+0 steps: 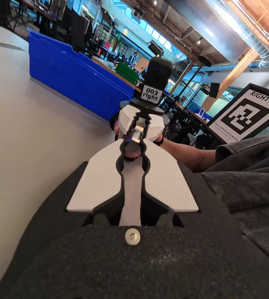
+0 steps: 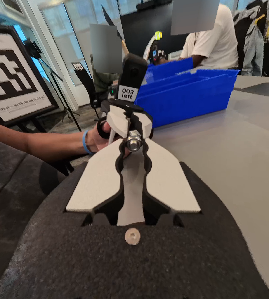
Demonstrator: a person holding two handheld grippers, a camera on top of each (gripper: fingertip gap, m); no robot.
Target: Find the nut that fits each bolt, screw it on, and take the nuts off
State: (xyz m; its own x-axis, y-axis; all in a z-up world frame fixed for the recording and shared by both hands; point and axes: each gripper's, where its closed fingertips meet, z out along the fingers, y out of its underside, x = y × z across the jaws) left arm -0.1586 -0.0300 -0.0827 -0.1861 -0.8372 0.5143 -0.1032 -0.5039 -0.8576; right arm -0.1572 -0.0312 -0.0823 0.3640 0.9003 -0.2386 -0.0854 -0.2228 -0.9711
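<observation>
Above the grey desk [image 2: 227, 137], the left tool [image 1: 132, 148] is clamped on the bolt [image 1: 131, 148] head, steadying it, while the right tool [image 2: 133, 144] is closed around the nut [image 2: 133, 143], likely to turn it along the thread

Left gripper [image 1: 132, 146] and right gripper [image 2: 133, 145] meet tip to tip, jaws both clamped.
</observation>
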